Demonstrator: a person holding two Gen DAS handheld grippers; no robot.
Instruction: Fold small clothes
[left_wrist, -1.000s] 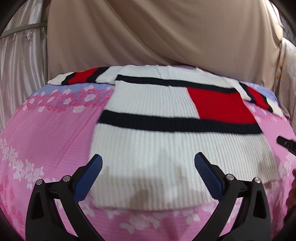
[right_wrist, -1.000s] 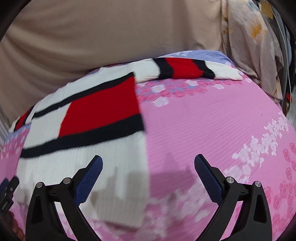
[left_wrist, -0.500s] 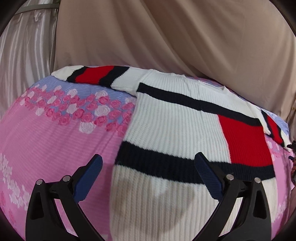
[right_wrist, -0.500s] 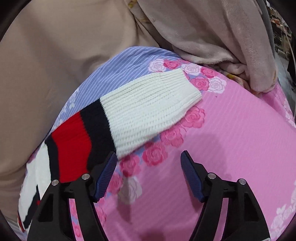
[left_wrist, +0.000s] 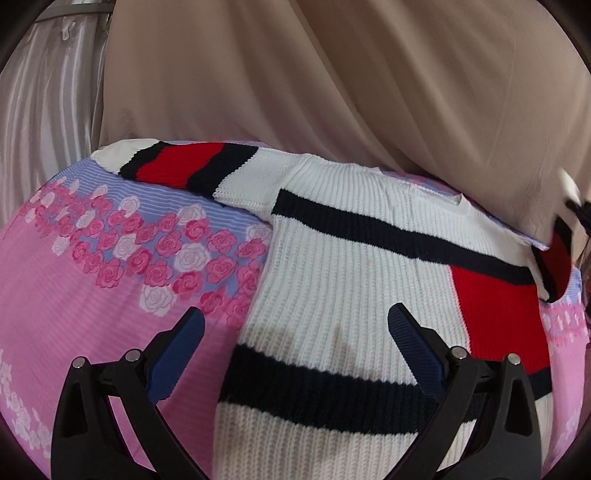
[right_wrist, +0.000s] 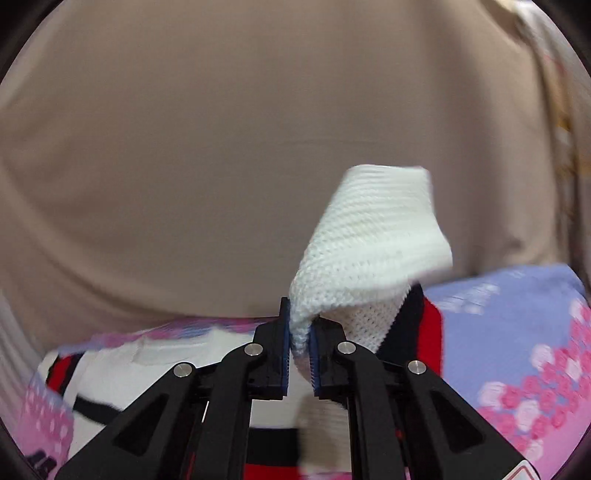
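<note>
A small white knit sweater (left_wrist: 343, 273) with black stripes and a red block lies flat on the pink floral sheet (left_wrist: 66, 295). Its left sleeve (left_wrist: 184, 170) stretches out toward the far left. My left gripper (left_wrist: 295, 350) is open and empty, hovering over the sweater's left side. My right gripper (right_wrist: 299, 350) is shut on the white cuff of the right sleeve (right_wrist: 369, 251) and holds it lifted above the sweater body (right_wrist: 122, 376). The raised right sleeve also shows at the far right of the left wrist view (left_wrist: 557, 251).
A beige curtain (left_wrist: 332, 81) hangs close behind the bed. A shiny grey curtain (left_wrist: 40, 110) hangs at the far left. The sheet turns lilac with pink roses (right_wrist: 517, 332) near the far edge.
My right gripper closed on the right sleeve's cuff and lifted it off the sheet, swinging left over the sweater. My left gripper moved forward over the sweater, still open.
</note>
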